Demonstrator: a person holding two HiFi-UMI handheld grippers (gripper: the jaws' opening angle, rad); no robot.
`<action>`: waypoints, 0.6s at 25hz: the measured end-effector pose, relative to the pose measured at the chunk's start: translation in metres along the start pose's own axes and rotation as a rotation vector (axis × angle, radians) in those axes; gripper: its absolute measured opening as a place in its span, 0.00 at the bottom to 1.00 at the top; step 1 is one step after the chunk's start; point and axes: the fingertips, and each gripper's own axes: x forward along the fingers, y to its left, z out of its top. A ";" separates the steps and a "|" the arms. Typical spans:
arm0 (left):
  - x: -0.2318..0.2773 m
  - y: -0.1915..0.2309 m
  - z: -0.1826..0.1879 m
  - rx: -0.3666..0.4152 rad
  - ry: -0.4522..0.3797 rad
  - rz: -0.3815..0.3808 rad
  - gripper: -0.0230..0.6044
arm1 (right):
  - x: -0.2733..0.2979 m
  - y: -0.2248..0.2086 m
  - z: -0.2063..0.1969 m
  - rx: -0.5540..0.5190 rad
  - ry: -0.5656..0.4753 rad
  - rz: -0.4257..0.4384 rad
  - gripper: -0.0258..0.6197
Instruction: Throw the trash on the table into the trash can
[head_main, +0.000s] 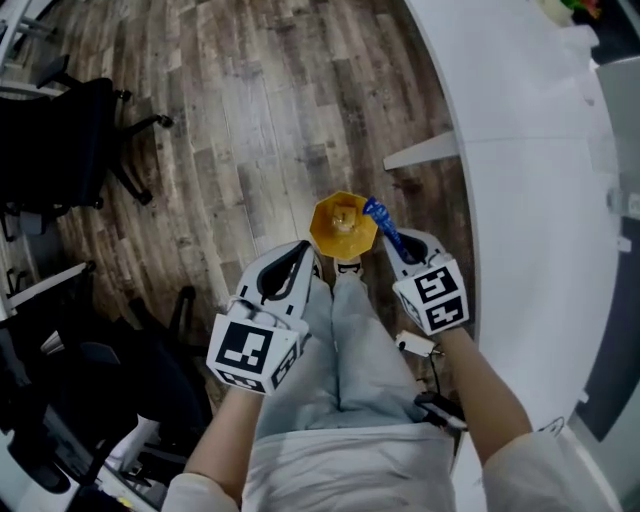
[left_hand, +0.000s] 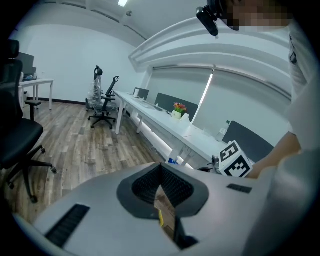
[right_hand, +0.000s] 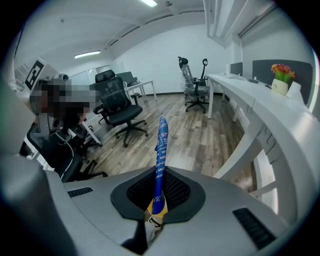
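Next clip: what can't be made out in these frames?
Left claw: left gripper view shows only a slit between its jaws; a thin item there can't be ruled out.
Trash can contents: too small and blurred in head view.
Blue wrapper: lower end hidden inside the right claw; print unreadable.
Table: cut off at head view's right edge.

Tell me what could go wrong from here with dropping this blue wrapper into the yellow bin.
1. The blue wrapper in the right gripper sits by the yellow bin's right rim, not over its middle, and the mouth looks small, so it may land on the floor.
2. The wrapper is thin and pinched at one end, so on release it could cling to the gripper or flutter aside.
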 end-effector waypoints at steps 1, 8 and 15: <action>0.004 0.003 -0.006 -0.001 0.005 0.002 0.04 | 0.009 -0.001 -0.007 -0.001 0.012 0.005 0.10; 0.032 0.030 -0.053 -0.044 0.030 0.033 0.04 | 0.081 -0.007 -0.073 0.021 0.105 0.037 0.10; 0.054 0.049 -0.105 -0.068 0.049 0.032 0.04 | 0.144 -0.007 -0.128 0.033 0.152 0.037 0.10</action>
